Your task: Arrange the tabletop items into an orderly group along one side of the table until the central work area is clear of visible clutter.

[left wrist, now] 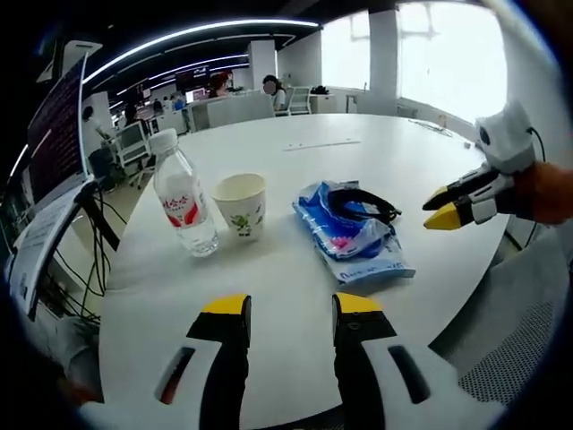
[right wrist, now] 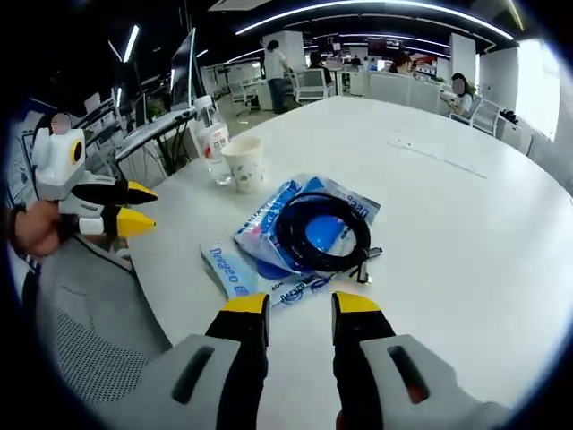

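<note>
In the left gripper view, the left gripper (left wrist: 291,306) is hovering over the near edge of the white round table (left wrist: 358,170), its yellow-tipped jaws standing parted by a moderate gap and holding nothing. From that gripper, a clear water bottle (left wrist: 183,202) with a red label is standing upright at about 11 o'clock. A paper cup (left wrist: 241,204) with a green print is standing upright just beside the bottle, between it and the blue wipes packet (left wrist: 354,235), which is lying flat at about 1 o'clock. A coiled black cable (left wrist: 363,202) is resting on top of the packet. The right gripper (left wrist: 446,208) is entering at 3 o'clock, held in a person's hand (left wrist: 546,193), its tips pointing toward the packet and standing slightly apart with nothing between them.

In the right gripper view, the right gripper (right wrist: 300,306) is positioned just short of the packet (right wrist: 269,237), jaws parted and empty. The cable (right wrist: 324,231) is lying at 12 o'clock, the cup (right wrist: 243,163) and bottle (right wrist: 211,139) at about 11 o'clock near the table edge. The left gripper (right wrist: 134,208) is showing at 9 o'clock off the table (right wrist: 448,206), slightly parted.
</note>
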